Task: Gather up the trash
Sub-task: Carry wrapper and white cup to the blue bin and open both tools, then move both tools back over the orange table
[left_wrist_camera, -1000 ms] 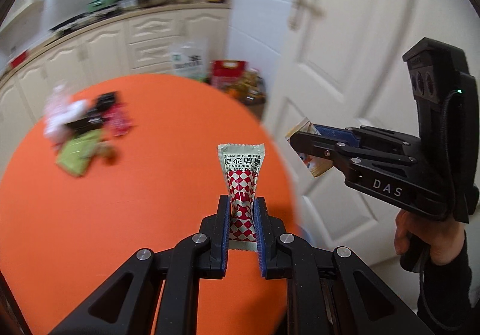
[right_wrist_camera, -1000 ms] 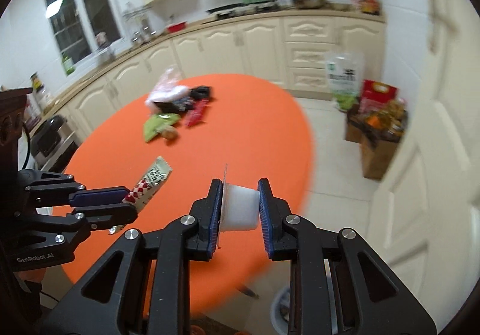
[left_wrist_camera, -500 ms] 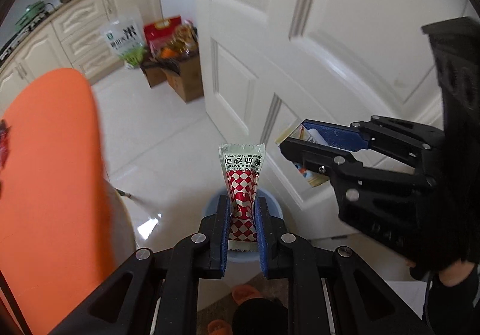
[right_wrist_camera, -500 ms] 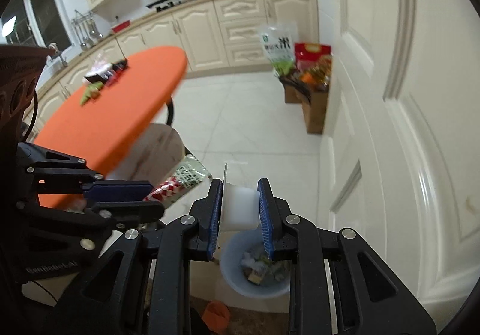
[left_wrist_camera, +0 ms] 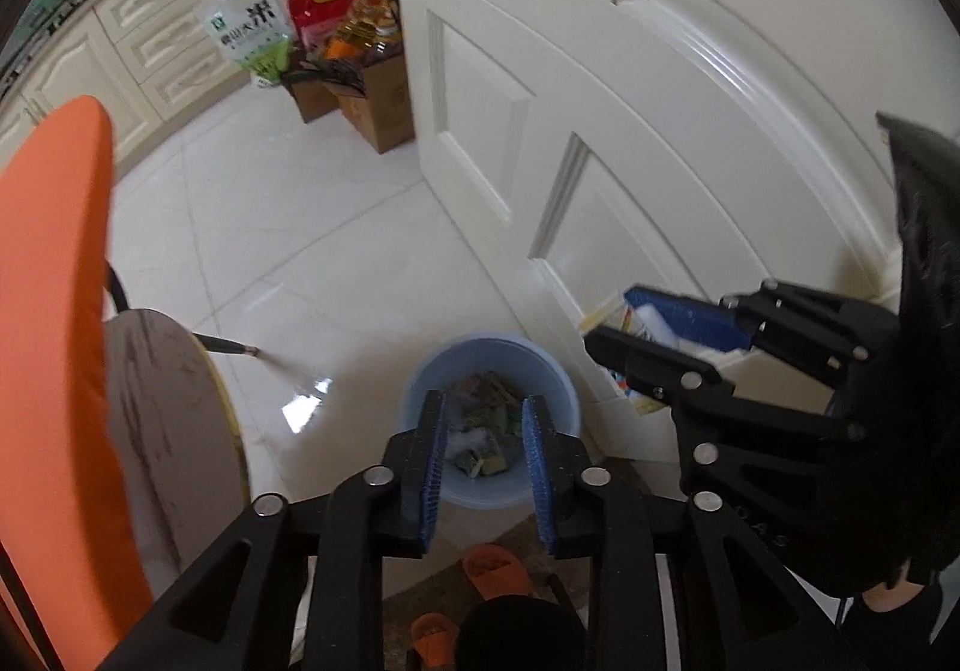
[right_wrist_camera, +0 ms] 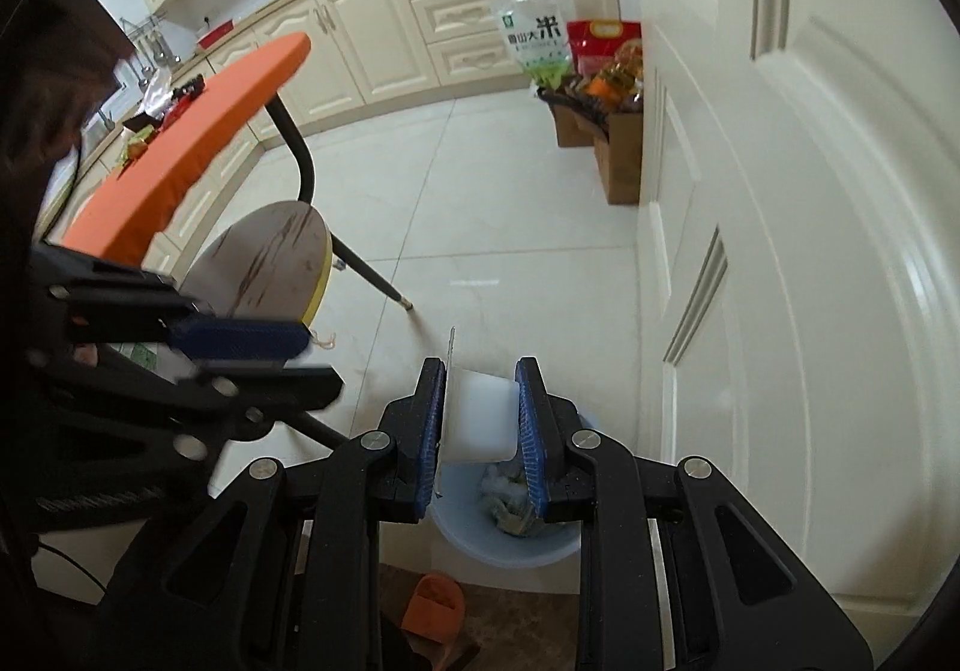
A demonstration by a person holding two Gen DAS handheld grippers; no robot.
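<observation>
A pale blue bin (left_wrist_camera: 420, 407) stands on the white tiled floor close against the foot of a cream panelled door (left_wrist_camera: 630, 101), with wrappers and scraps of trash (left_wrist_camera: 486, 431) lying in it. To one side is a round stool (right_wrist_camera: 270, 257) tucked under the edge of the orange table (right_wrist_camera: 198, 119), whose dark leg (right_wrist_camera: 354, 257) reaches out toward the bin. Farther off by the door sit two cardboard boxes (right_wrist_camera: 621, 161) stuffed with packets, a rice bag (right_wrist_camera: 534, 35) and a red bag (right_wrist_camera: 600, 41) propped behind them against the cabinets. More litter lies on the far part of the table. An orange slipper (left_wrist_camera: 498, 569) shows below the bin, on a brown mat.

Two grippers, one bin. The left gripper (left_wrist_camera: 485, 461) points steeply down over the bin's mouth; its jaws have just been opening and now stand apart with nothing between them, the bin's contents showing through the gap. The right gripper (right_wrist_camera: 483, 425) hangs beside it, tilted down over the bin's rim, its blue pads pinching a small white cup (right_wrist_camera: 480, 413) with a thin foil lid peeled up at one side. From the left camera the right gripper crosses in front of the door's lower panel.
</observation>
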